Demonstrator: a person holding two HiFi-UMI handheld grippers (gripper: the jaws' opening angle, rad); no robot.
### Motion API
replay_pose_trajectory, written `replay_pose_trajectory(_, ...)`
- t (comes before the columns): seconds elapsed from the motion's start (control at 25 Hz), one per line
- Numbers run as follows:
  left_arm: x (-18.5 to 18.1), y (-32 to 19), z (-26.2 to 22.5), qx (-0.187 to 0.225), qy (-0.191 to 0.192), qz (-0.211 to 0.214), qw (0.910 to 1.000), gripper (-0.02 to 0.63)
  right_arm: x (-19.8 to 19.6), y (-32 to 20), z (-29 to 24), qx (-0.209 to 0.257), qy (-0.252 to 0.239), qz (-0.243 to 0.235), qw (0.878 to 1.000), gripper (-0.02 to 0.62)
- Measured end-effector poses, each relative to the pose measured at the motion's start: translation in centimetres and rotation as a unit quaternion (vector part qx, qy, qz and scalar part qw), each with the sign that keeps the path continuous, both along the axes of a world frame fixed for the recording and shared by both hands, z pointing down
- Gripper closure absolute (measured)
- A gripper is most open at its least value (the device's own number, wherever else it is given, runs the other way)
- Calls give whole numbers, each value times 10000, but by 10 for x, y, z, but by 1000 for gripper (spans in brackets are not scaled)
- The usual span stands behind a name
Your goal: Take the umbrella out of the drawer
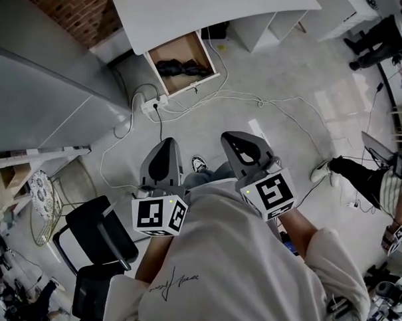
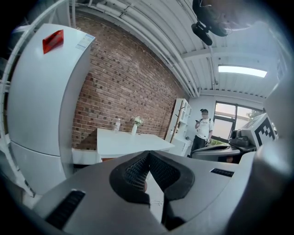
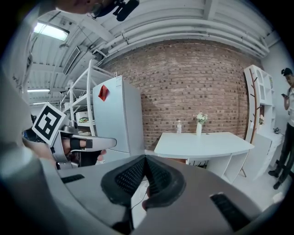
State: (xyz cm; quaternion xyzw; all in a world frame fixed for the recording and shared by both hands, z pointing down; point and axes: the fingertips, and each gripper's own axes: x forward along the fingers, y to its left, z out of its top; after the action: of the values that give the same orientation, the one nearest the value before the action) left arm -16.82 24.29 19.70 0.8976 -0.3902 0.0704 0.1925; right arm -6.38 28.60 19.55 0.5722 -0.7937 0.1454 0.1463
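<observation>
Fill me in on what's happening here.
A person stands holding the left gripper and the right gripper. Both have their jaws together with nothing between them. Ahead across the floor, the drawer under the white desk is open, and the dark umbrella lies inside. Neither gripper has reached it yet.

place: lab/office wkspc | cues: brick wall (image 3: 193,92), white table (image 3: 202,144), fridge (image 3: 117,114), floor cables (image 1: 205,100), office chair (image 1: 98,241)
</observation>
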Motion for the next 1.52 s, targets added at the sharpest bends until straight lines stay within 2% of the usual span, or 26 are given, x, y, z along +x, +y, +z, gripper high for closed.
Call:
replay_pose_trajectory(0.24, -5, -16, 0, 40, 59, -19, 10000, 589, 10, -23, -4, 108, 132, 114, 9998, 581)
replay_pose_trajectory(0.6, 3, -47, 1, 57, 37, -235, 9997, 589, 24, -62, -8, 181, 189, -70, 9996, 580)
replay_pose_trajectory(1.16, 77, -125, -6, 227, -160, -646, 9975, 589, 89, -152, -1, 216, 107, -692, 9973, 580)
replay_pose_trajectory(1.52, 119, -163, -3, 291, -399, -1149, 9921, 589, 131, -207, 11, 180, 19, -1315, 9912, 580)
